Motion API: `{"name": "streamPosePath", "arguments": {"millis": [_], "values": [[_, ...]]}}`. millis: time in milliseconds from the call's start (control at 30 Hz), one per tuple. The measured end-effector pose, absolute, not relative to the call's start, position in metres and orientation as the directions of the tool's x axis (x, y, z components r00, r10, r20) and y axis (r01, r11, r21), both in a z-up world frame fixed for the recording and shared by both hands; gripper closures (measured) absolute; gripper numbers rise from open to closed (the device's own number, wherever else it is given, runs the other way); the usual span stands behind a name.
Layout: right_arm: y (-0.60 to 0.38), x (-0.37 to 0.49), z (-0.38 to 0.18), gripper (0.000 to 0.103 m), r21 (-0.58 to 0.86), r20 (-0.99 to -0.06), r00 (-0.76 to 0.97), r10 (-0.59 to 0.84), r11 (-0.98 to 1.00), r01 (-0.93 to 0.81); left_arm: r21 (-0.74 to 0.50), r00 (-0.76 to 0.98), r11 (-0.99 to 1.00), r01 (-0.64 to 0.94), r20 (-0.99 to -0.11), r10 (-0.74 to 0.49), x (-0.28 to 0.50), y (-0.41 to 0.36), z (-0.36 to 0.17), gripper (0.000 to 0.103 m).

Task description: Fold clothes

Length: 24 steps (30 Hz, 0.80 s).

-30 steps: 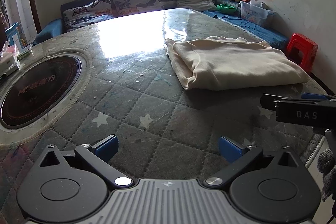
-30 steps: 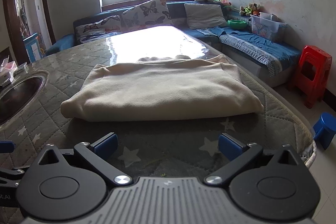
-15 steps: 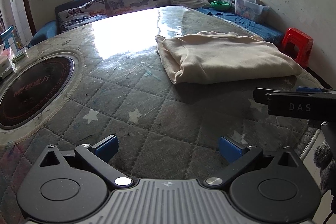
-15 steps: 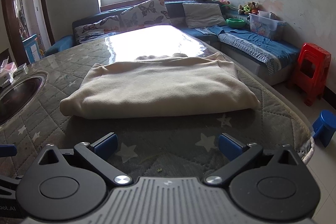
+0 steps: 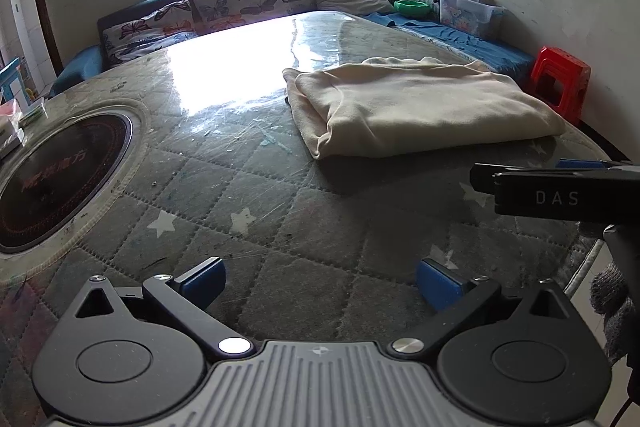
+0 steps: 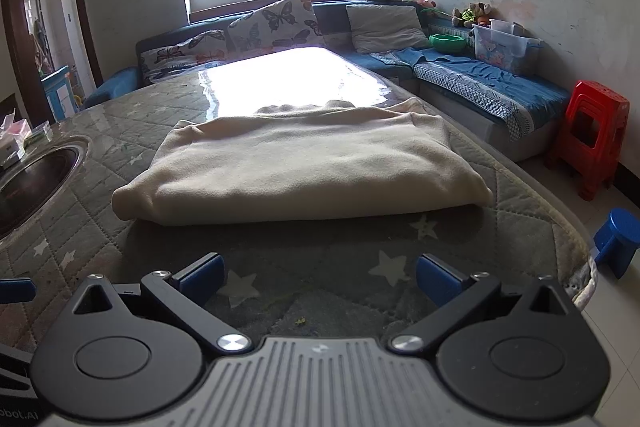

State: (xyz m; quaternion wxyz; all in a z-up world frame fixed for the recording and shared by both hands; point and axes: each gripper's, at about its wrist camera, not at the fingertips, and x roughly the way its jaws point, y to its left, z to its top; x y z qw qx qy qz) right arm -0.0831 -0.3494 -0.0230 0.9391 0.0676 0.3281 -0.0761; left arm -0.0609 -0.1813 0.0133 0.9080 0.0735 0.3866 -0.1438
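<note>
A cream garment (image 5: 416, 109) lies folded in a flat rectangle on the quilted grey table (image 5: 280, 195); it also shows in the right wrist view (image 6: 304, 167). My left gripper (image 5: 320, 277) is open and empty, held back from the garment's left end. My right gripper (image 6: 320, 275) is open and empty, in front of the garment's near fold; its body shows in the left wrist view (image 5: 560, 193) at the right edge.
A round dark hotplate (image 5: 52, 171) is set in the table at left. A sofa with butterfly cushions (image 6: 272, 23) runs behind and to the right. A red stool (image 6: 592, 135) and a blue stool (image 6: 618, 239) stand on the floor right.
Both grippers have drawn back a little from the garment and stayed open. The garment has not moved.
</note>
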Motion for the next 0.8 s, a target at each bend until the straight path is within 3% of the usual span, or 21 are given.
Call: {"name": "streamPosePath", "arguments": {"millis": [800], "values": [[-0.3473, -0.0770, -0.0258, 0.000, 0.080, -0.637, 0.766, -0.092, 0.980, 0.185, 0.038, 0.657, 0.939, 0.343, -0.724, -0.211, -0.0585, -0.1879, 0.0126, 0.000]]}}
